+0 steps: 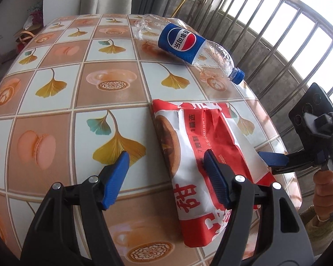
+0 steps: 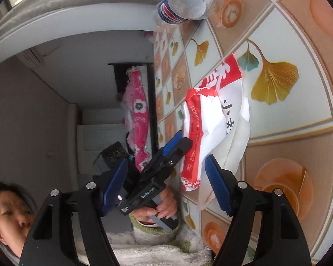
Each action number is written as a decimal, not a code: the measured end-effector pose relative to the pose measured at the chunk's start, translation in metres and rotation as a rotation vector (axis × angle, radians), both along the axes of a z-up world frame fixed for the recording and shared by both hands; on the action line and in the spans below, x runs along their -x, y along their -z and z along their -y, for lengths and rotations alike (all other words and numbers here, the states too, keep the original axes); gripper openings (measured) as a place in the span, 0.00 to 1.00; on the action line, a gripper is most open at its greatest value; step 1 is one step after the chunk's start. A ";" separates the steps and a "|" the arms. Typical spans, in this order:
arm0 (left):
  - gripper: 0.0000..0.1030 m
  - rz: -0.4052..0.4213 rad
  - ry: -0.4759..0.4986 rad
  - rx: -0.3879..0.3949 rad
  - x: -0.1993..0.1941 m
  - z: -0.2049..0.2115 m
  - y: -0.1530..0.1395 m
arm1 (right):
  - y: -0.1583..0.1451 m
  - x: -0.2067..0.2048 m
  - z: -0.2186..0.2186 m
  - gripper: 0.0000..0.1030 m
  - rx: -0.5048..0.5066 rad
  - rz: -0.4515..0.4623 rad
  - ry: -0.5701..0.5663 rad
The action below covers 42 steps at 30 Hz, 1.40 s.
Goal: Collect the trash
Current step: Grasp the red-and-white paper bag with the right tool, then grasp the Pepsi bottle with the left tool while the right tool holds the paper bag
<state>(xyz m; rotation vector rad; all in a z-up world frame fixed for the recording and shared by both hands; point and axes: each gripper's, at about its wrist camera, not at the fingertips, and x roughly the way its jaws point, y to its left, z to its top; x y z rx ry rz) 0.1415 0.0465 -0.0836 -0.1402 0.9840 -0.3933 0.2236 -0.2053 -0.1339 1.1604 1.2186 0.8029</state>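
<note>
Left gripper, jaws apart at lower centre, should straddle the red wrapper's edge squarely before closing.

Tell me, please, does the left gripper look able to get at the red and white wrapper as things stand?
Probably yes: the left gripper is open just over the wrapper, nothing between them.

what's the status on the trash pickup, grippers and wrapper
Left gripper open, low over the wrapper's edge. Right gripper open beside the wrapper, no grip. Wrapper flat on the table, bottle lying behind it. Nothing in the way.
</note>
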 end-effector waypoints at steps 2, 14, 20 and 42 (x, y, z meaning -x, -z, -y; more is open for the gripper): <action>0.62 0.005 0.002 0.000 0.001 0.000 -0.001 | 0.001 0.000 -0.004 0.59 0.070 -0.010 0.004; 0.59 0.011 0.031 0.025 0.004 -0.001 -0.001 | 0.006 -0.004 -0.019 0.51 0.278 -0.047 -0.013; 0.59 0.012 0.037 0.036 0.006 -0.003 0.000 | 0.010 -0.011 -0.023 0.38 0.301 -0.053 0.002; 0.58 0.070 0.068 0.025 0.006 -0.005 -0.015 | 0.001 0.003 -0.018 0.29 0.379 -0.001 0.019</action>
